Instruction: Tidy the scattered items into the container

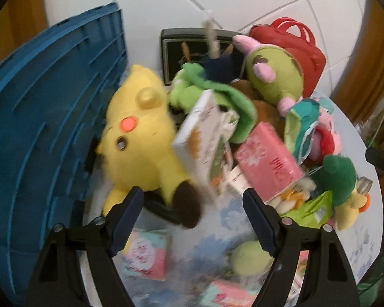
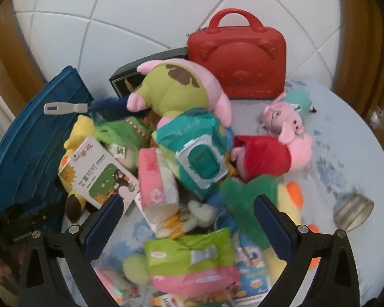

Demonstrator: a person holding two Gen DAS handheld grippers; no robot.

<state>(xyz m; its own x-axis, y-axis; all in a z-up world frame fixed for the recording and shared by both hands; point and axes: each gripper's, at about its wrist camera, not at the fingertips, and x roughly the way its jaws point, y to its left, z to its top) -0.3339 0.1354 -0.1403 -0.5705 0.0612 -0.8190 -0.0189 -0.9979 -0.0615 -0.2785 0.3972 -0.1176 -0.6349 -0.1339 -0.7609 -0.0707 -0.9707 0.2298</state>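
Note:
A heap of toys and packets lies on a round table with a blue-patterned cloth [image 2: 327, 138]. A blue plastic crate [image 1: 38, 128] stands tipped at the left, also in the right wrist view [image 2: 35, 133]. My left gripper [image 1: 193, 209] is open and empty, just in front of a yellow plush [image 1: 140, 138] and a white carton [image 1: 204, 138]. My right gripper [image 2: 189, 212] is open and empty above a pink tissue pack [image 2: 156, 179] and a green wipes pack [image 2: 189, 253]. A teal wipes pack [image 2: 197, 151] and a green-pink pig plush [image 2: 176, 89] lie on the heap.
A red handled case [image 2: 236, 58] stands at the back by the tiled wall. Two pink pig plushies [image 2: 284, 138] and a green-yellow plush [image 2: 258, 204] lie to the right. A metal tin [image 2: 353, 212] sits near the right edge. A black box [image 1: 176, 48] leans behind the heap.

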